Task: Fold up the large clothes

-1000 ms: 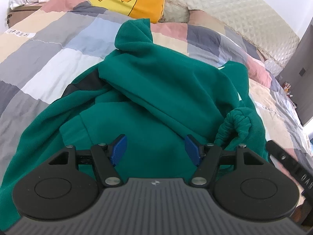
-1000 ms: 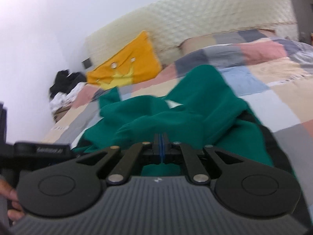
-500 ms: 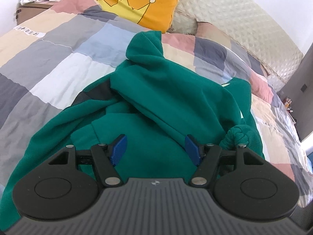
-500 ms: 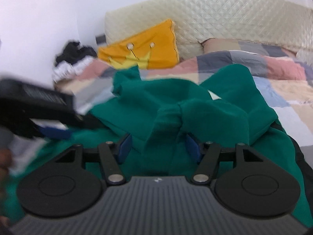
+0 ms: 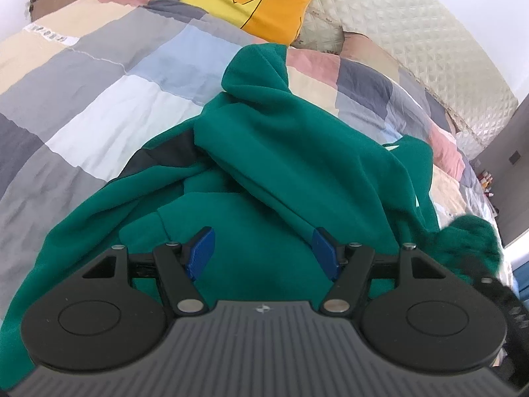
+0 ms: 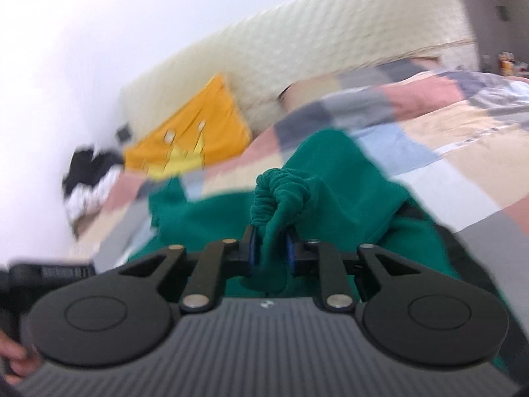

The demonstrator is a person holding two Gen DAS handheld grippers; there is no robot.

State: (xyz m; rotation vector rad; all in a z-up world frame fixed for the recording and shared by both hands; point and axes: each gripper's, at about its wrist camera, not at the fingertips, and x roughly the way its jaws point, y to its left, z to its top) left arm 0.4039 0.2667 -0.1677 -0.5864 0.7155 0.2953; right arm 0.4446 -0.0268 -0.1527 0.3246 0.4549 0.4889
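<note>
Hoodie (image 5: 297, 165): green, it lies crumpled on the checked quilt (image 5: 99, 99), in the middle of the left wrist view; its lower part is hidden behind the gripper body.
Left gripper (image 5: 263, 251): jaws wide, nothing between them, green cloth under them.
Right gripper (image 6: 271, 251): jaws have just been closing, now narrow, pinching a fold of hoodie below the ribbed cuff (image 6: 274, 192).
Right wrist view: blurred; the yellow pillow (image 6: 195, 145) is hard to make out.
Lower left corner: fingers (image 6: 15, 364), cut off.
</note>
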